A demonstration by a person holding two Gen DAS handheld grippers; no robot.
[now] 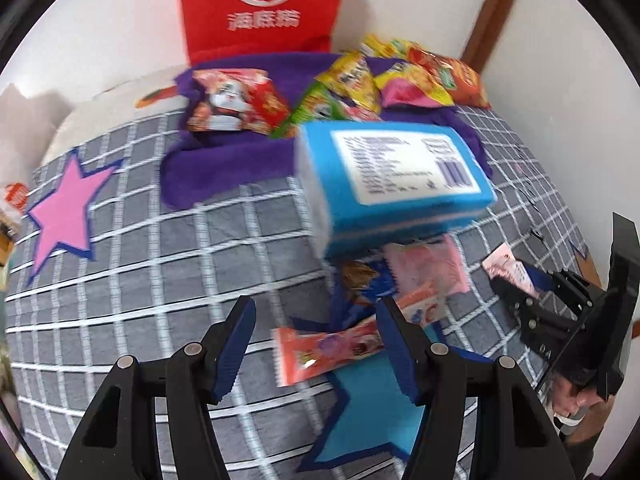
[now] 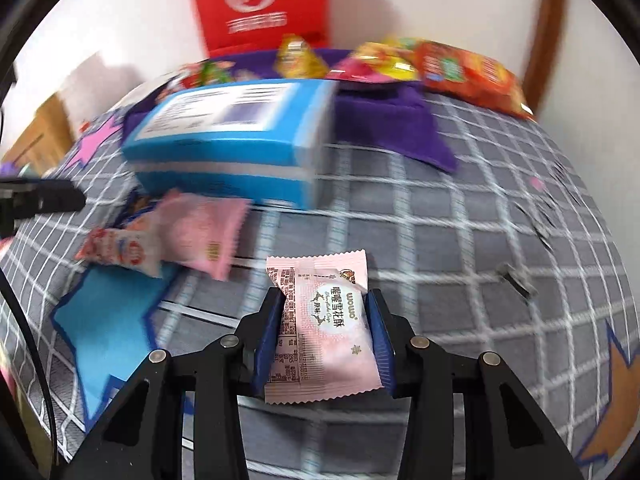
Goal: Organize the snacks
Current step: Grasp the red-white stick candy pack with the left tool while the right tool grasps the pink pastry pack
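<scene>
one blue box, one red bag

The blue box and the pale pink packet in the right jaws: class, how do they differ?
The blue box is a stiff, large carton; the pale pink packet is a small soft wrapper. The box lies free on the checked cloth; the packet is clamped in the right gripper. Both carry printed labels.

Black gripper frame, silver screws, ribbed blue pads on its fingers
</scene>
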